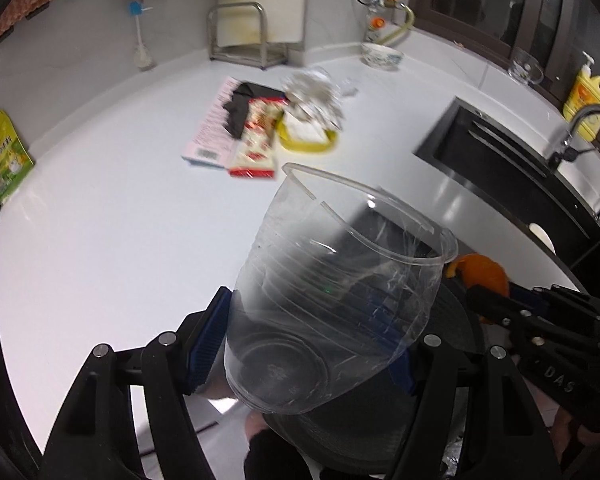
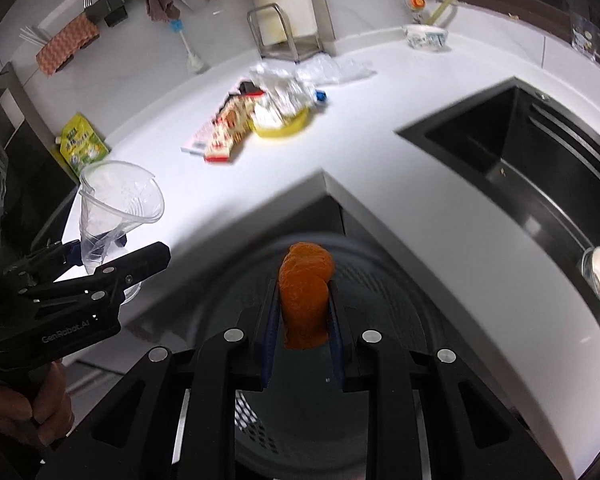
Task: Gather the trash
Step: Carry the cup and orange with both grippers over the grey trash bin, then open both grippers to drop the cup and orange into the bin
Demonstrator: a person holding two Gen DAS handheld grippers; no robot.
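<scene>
- The left gripper (image 1: 312,340) is clenched on a clear plastic cup (image 1: 340,280), its blue pads pressing the cup's lower wall from either side; the cup tips with its mouth toward one o'clock, likely so it can be tipped off into a bin rather than set down.
- The right gripper (image 2: 304,312) is clamped on a piece of orange peel (image 2: 306,292), pinched low between the narrow jaws so the peel stands up clear of them; in the left wrist view the same peel shows at four o'clock of the cup, near but apart from it.
- Beneath the peel lies a dark round bin (image 2: 380,300) with a ribbed inner wall, tucked into the inside corner of the white counter (image 2: 420,208); the peel hangs over its opening, which I judge is where it is meant to drop.
- More trash waits well apart on the counter at twelve o'clock of the cup: a flat snack packet (image 1: 256,140), crumpled clear wrap (image 1: 316,96) and a yellow-rimmed dish (image 1: 308,136), heaped together, seemingly for easy pick-up.
- A black sink (image 2: 520,168) sits at two o'clock of the peel; not part of the job.
- Both views are blurred.
</scene>
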